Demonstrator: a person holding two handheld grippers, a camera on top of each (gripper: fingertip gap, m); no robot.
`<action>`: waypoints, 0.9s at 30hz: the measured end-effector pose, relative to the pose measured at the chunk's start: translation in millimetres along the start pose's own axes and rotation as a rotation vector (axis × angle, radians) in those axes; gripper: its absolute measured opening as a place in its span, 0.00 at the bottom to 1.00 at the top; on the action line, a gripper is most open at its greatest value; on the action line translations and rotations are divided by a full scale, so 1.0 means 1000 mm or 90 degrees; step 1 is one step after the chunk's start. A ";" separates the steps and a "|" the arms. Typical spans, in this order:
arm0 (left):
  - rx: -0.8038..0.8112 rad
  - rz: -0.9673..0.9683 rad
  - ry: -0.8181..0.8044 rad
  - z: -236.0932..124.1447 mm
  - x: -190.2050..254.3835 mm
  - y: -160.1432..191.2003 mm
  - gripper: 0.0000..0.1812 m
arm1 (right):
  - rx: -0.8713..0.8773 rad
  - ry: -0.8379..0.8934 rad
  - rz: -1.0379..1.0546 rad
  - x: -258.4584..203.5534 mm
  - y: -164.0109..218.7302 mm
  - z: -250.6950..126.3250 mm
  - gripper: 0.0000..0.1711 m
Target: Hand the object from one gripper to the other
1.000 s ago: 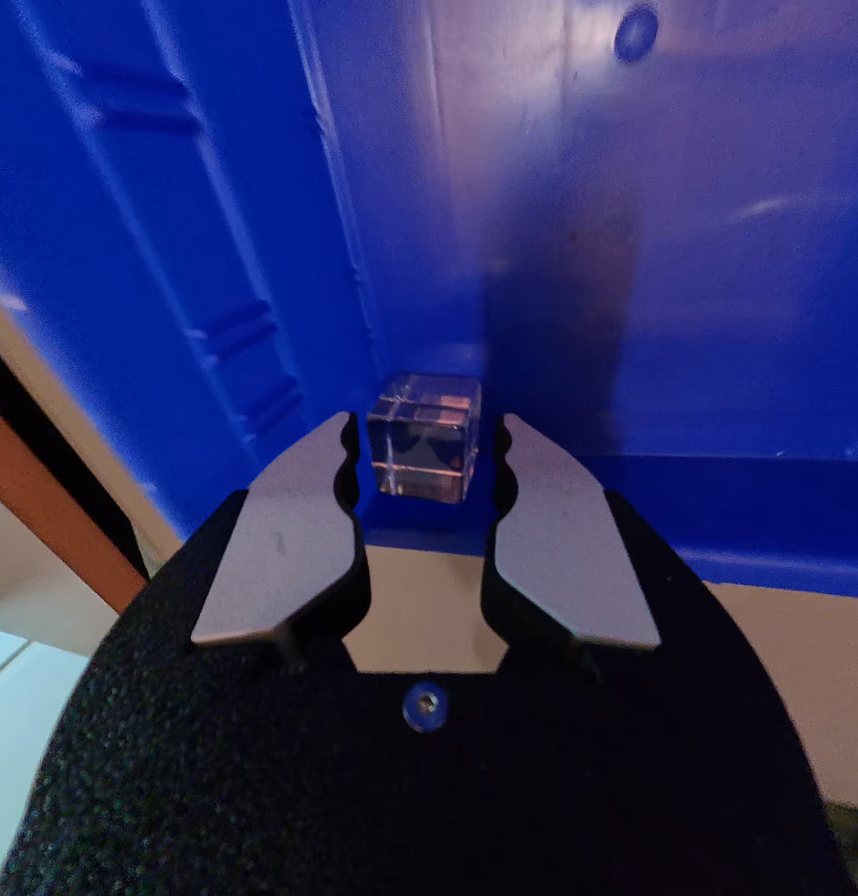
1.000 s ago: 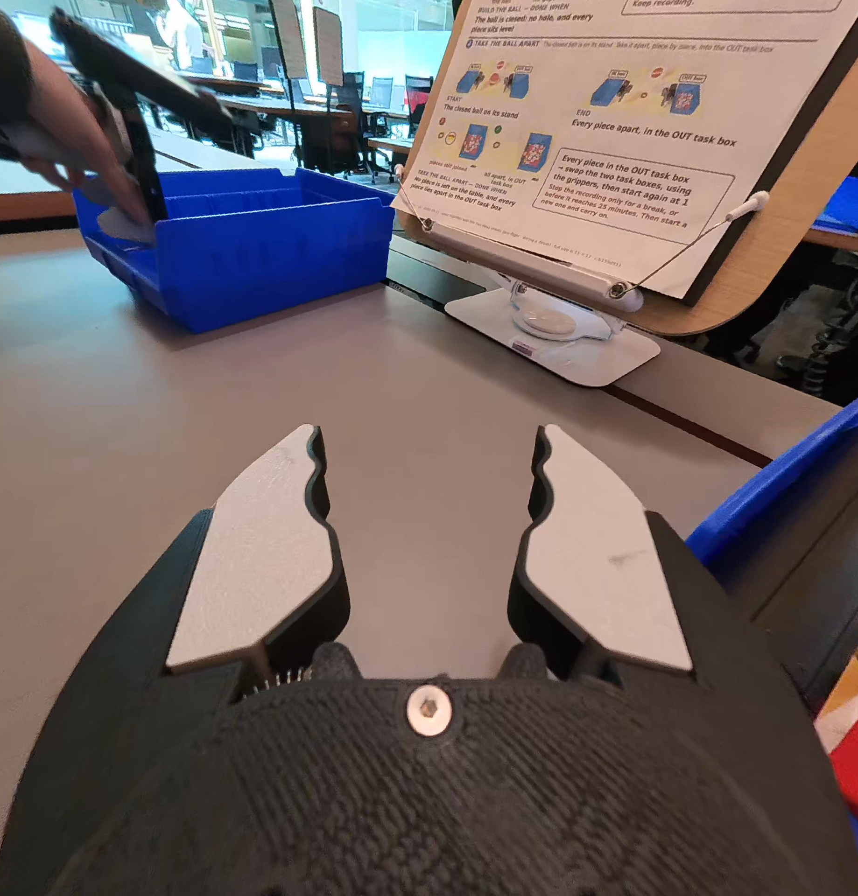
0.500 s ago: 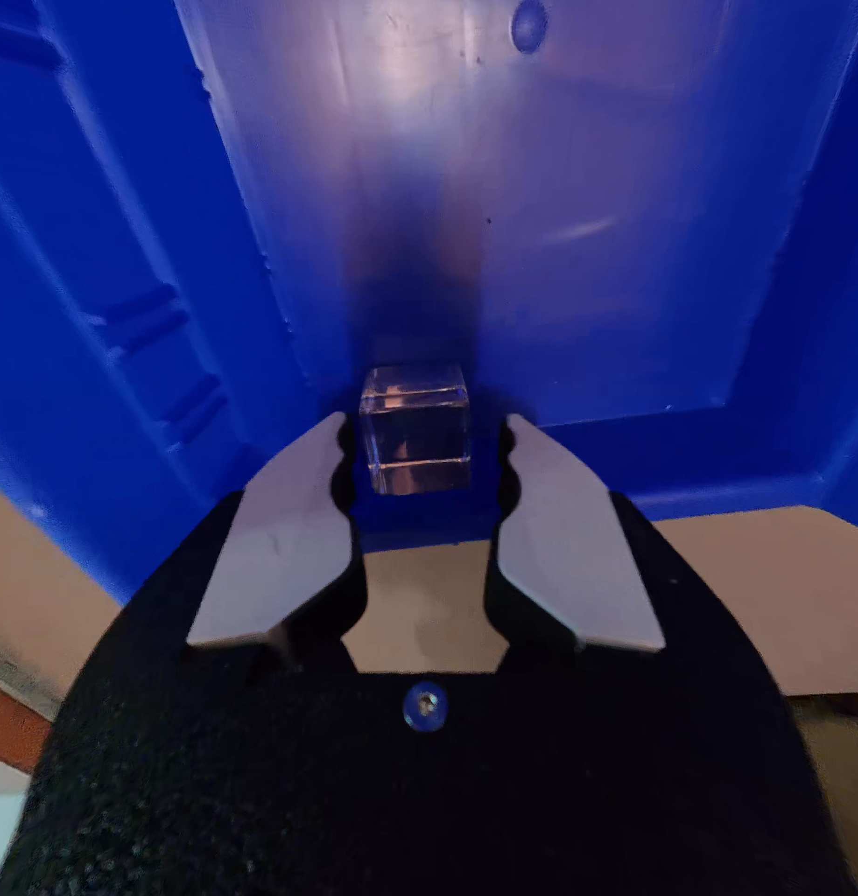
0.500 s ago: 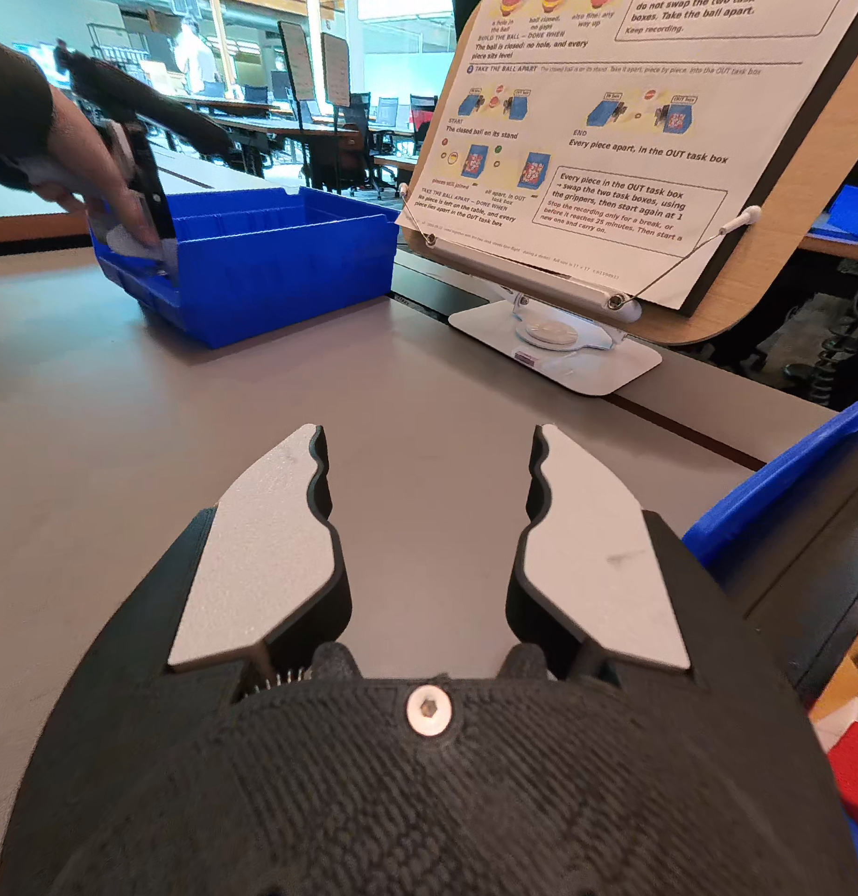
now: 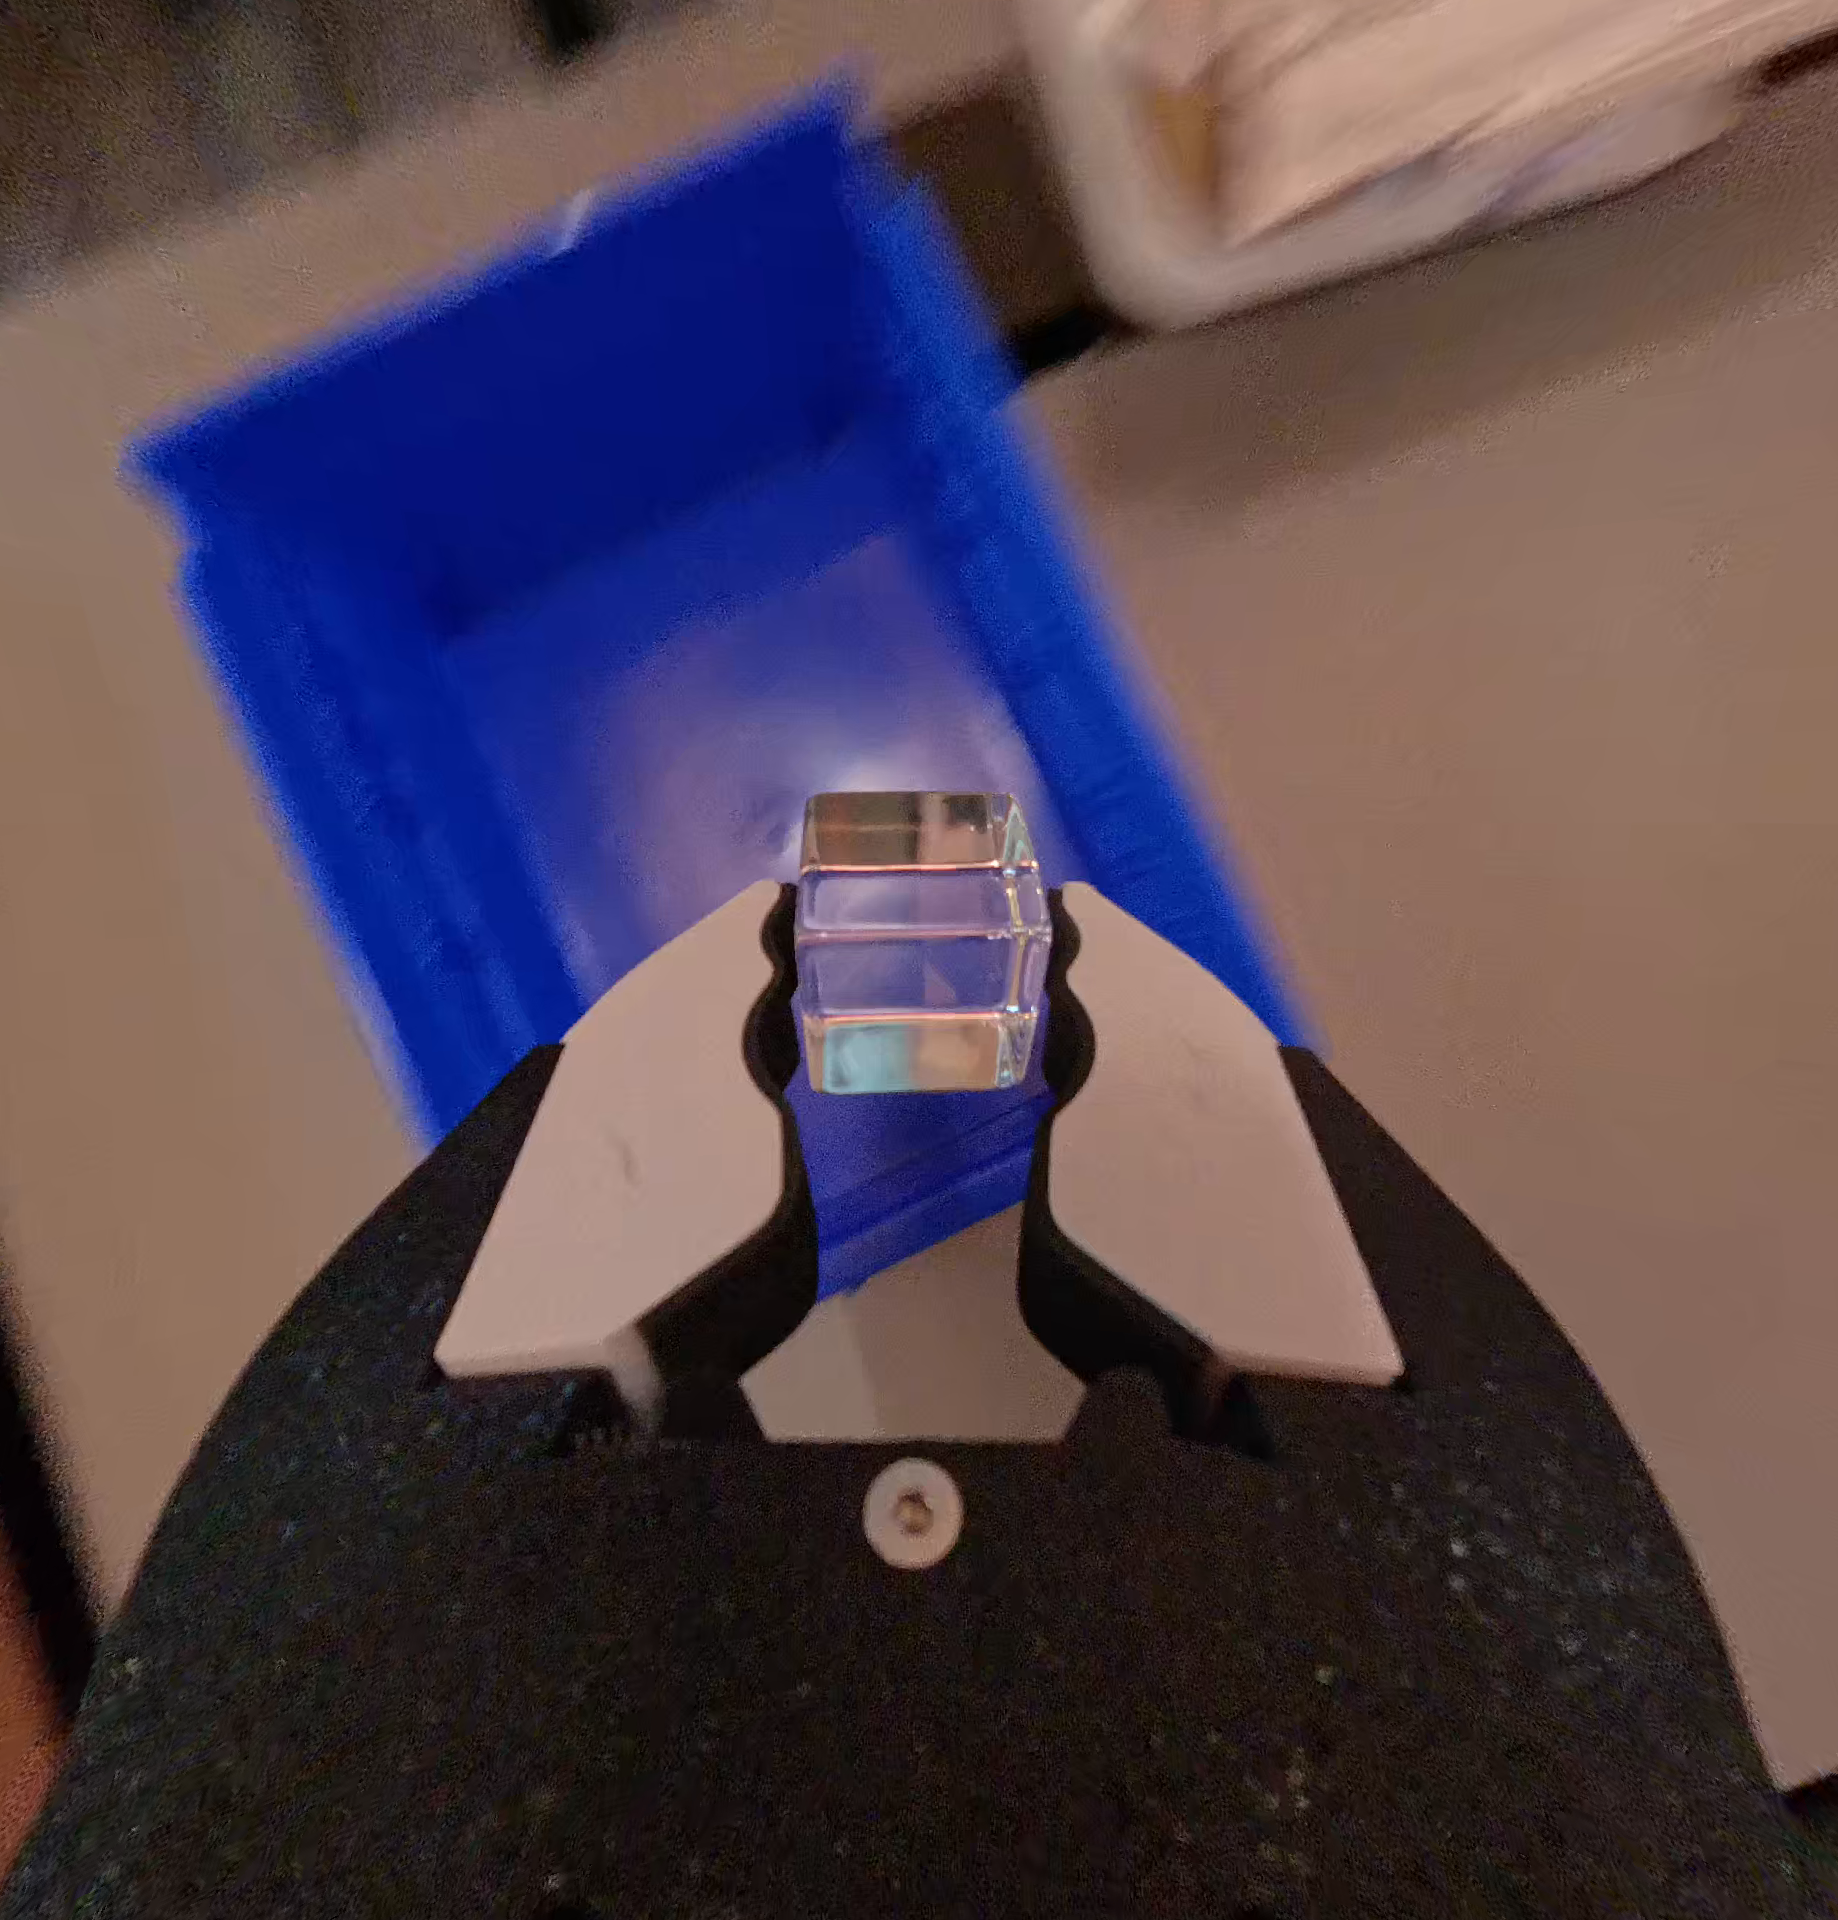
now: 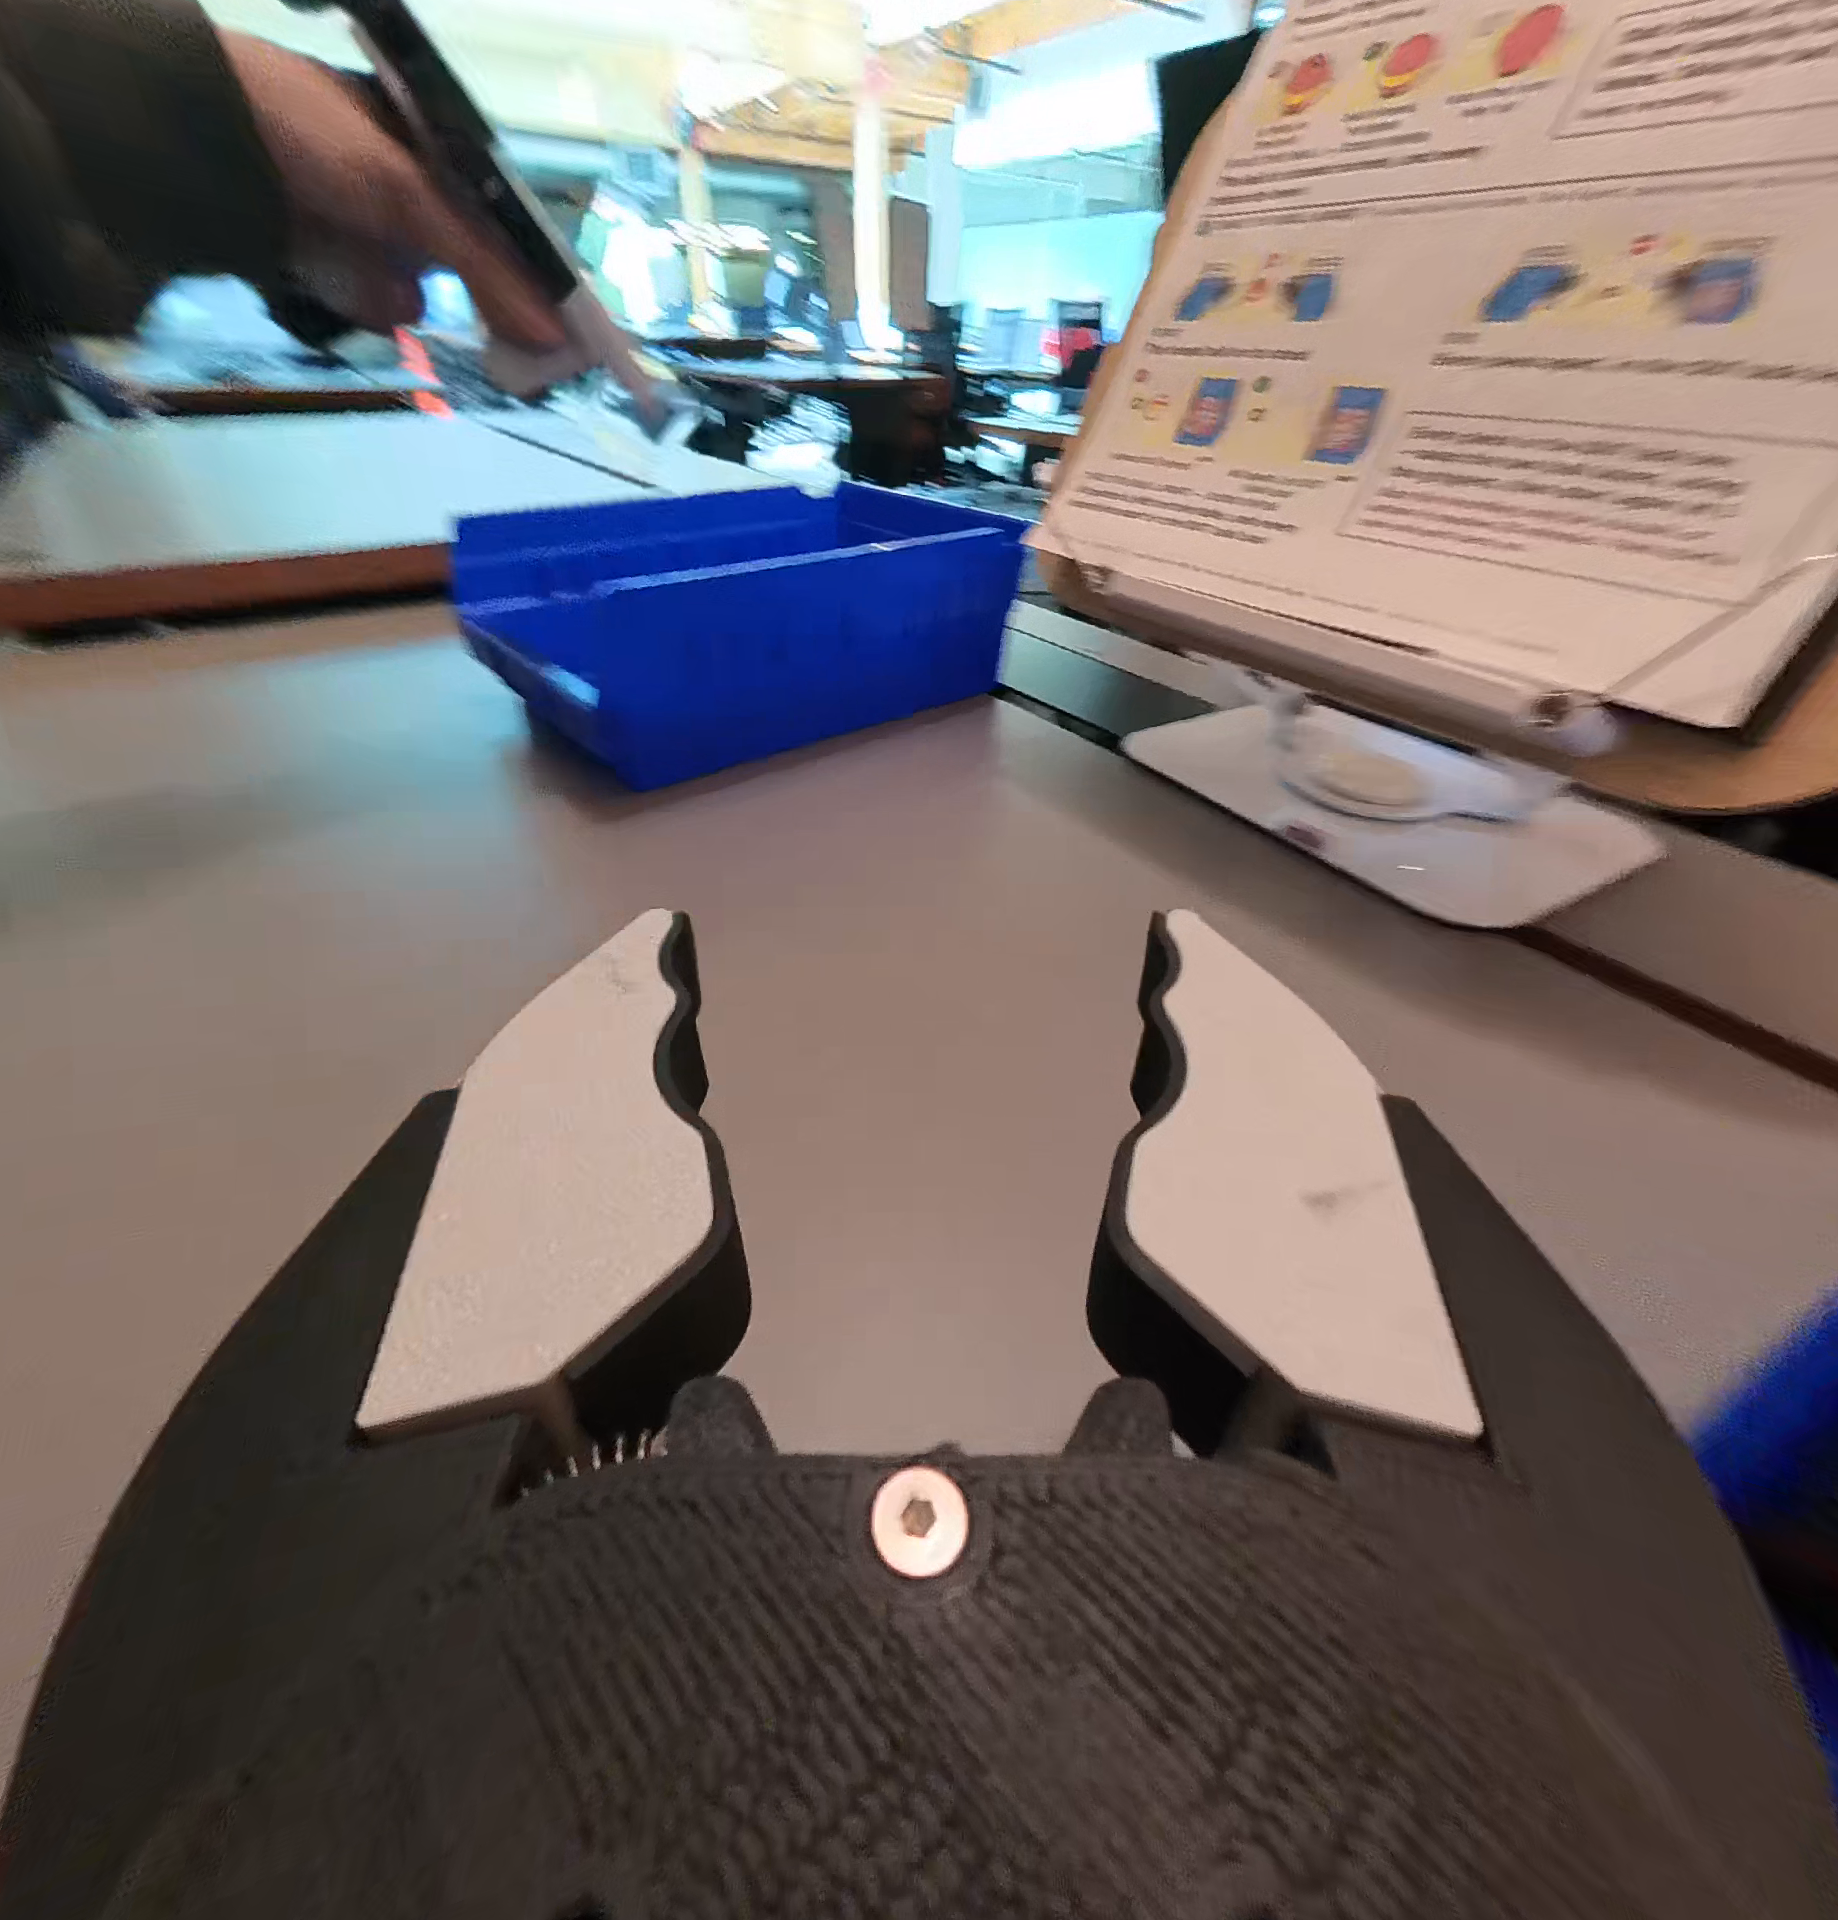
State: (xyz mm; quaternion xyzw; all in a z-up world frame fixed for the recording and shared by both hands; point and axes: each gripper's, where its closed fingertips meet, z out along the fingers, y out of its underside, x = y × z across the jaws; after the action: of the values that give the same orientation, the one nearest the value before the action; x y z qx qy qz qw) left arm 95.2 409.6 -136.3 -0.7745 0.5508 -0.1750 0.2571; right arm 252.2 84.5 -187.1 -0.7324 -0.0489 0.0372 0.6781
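The only writing is on the sheet (image 6: 1497,343) clipped to the wooden stand (image 6: 1725,769) at right: printed lines and small coloured diagrams, seemingly instructions, too blurred to read. Nothing else bears text.

Left wrist view is dim and warm-toned, with motion blur smearing the blue bin (image 5: 624,582) and background. Right wrist view is bright, daylight behind, blurred toward its edges.
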 end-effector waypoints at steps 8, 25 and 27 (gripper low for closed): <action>0.580 0.400 0.332 -0.070 0.238 -0.026 0.24 | 0.138 -0.355 0.479 -0.070 -0.049 0.017 0.48; 0.656 0.644 0.219 0.018 0.320 0.034 0.26 | 0.042 -0.331 0.393 -0.075 -0.016 0.037 0.27; 0.614 0.523 0.324 0.015 0.318 0.036 0.36 | 0.011 -0.224 0.216 -0.064 -0.009 0.039 0.27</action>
State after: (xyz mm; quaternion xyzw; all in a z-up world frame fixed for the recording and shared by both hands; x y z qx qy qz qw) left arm 181.7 103.4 -174.1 -0.2362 0.7035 -0.4658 0.4820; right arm 184.1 116.3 -182.4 -0.7065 -0.0423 0.2778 0.6496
